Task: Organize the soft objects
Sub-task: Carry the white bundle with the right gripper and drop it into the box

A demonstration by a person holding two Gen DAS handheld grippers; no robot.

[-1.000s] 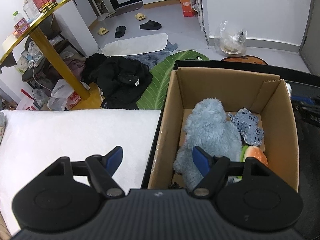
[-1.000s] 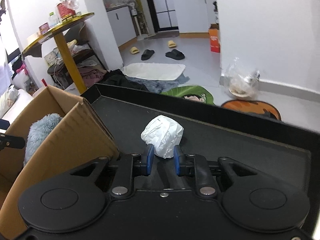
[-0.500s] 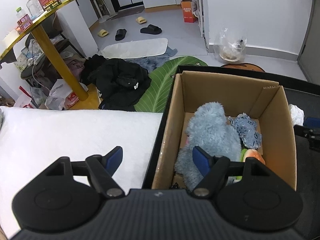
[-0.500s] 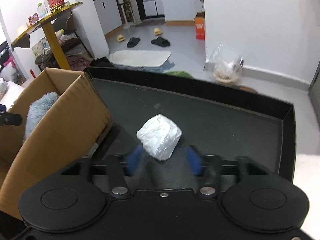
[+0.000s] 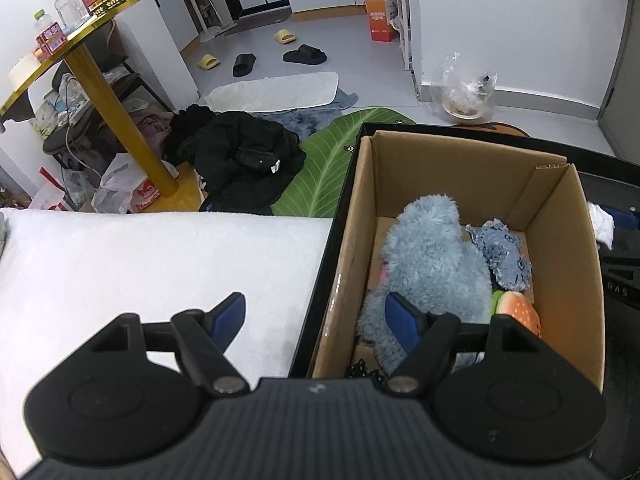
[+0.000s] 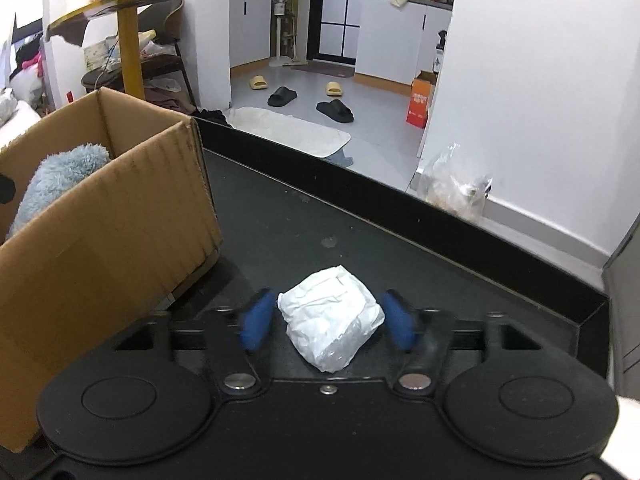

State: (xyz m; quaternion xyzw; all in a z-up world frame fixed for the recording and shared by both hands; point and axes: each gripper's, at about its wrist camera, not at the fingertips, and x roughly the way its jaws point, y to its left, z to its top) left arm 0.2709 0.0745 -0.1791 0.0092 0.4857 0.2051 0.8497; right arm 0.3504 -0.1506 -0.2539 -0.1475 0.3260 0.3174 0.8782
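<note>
A cardboard box (image 5: 460, 176) stands in a black tray (image 6: 360, 216). It holds a fluffy blue plush (image 5: 428, 256), a small blue fabric toy (image 5: 504, 252) and a burger-shaped toy (image 5: 520, 312). My left gripper (image 5: 316, 308) is open and empty, hovering over the box's left wall. To the right of the box (image 6: 100, 240), a crumpled white bundle (image 6: 332, 316) lies on the tray floor. My right gripper (image 6: 326, 322) straddles it, its jaws closing. The blue pads (image 6: 256, 324) are blurred and sit close beside the bundle without visibly pressing it.
A white towel-covered surface (image 5: 140, 264) lies left of the tray. Beyond the tray rim (image 6: 440, 204), the floor has dark clothes (image 5: 240, 160), a green leaf mat (image 5: 332, 160), slippers, a plastic bag (image 6: 456, 192) and a gold-legged round table (image 5: 112, 100).
The right gripper, nearly shut at the bundle's near edge a second ago, opened wide, rolled and moved so the bundle now sits between its narrowing jaws. The left gripper stayed put.
</note>
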